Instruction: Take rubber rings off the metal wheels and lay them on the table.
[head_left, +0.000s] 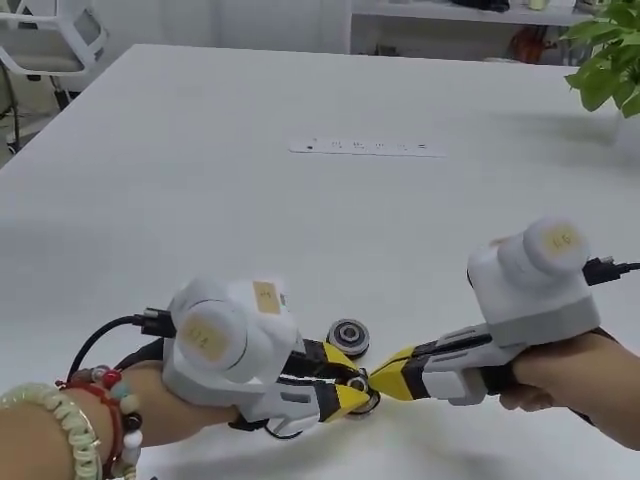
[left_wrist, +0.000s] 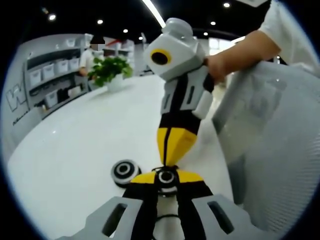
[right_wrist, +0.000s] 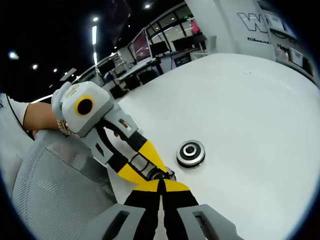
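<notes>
My left gripper (head_left: 355, 392) is shut on a small metal wheel (left_wrist: 166, 178) and holds it just above the white table (head_left: 300, 220). My right gripper (head_left: 378, 383) comes in from the right. Its yellow tips are shut, pinching the black rubber ring at that wheel's rim (right_wrist: 160, 175). In the left gripper view the right gripper (left_wrist: 170, 162) points down onto the held wheel. In the right gripper view the left gripper (right_wrist: 155, 172) reaches in from the upper left. A second wheel (head_left: 349, 336) (left_wrist: 125, 171) (right_wrist: 190, 153), with its black ring on, lies flat on the table close by.
A white socket strip (head_left: 365, 148) is set into the middle of the table. A green plant (head_left: 605, 60) stands at the far right corner and a chair (head_left: 50, 40) at the far left. A grey mesh chair back (left_wrist: 270, 150) is close behind the grippers.
</notes>
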